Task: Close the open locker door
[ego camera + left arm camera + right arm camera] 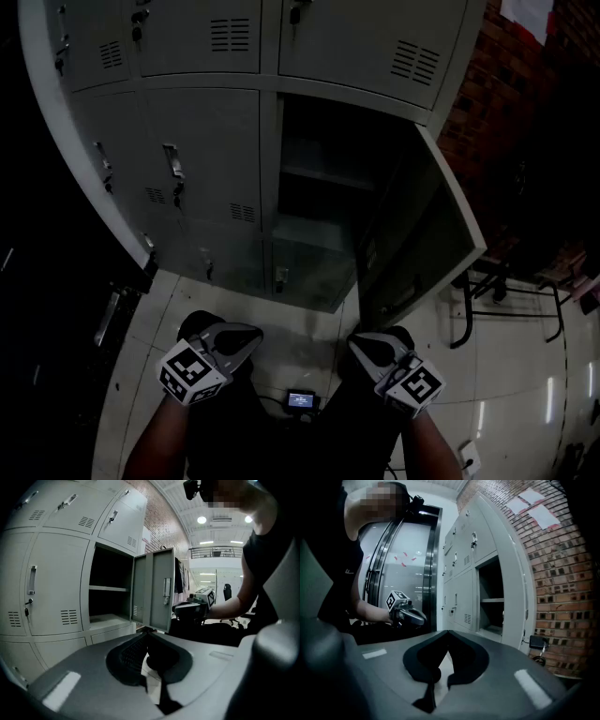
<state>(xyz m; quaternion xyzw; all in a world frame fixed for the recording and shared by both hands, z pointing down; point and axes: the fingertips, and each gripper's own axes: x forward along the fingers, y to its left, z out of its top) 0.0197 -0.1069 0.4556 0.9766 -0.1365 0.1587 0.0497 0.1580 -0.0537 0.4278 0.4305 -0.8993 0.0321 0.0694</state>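
Observation:
The grey locker bank (187, 150) has one compartment open (319, 187). Its door (427, 239) swings out to the right, hinged on the right side. In the left gripper view the door (154, 590) stands ajar with its handle facing me; in the right gripper view the door (514, 602) shows nearly edge-on beside the dark compartment. My left gripper (246, 339) hangs low at the left, shut and empty, short of the lockers. My right gripper (364, 347) is low at the right, shut and empty, just below the door's bottom corner and apart from it.
A small device with a lit screen (301, 400) lies on the tiled floor between my legs, a cable running from it. A black metal frame (506, 305) stands right of the door by the brick wall (525, 141). A glass door (403, 573) is at the lockers' far end.

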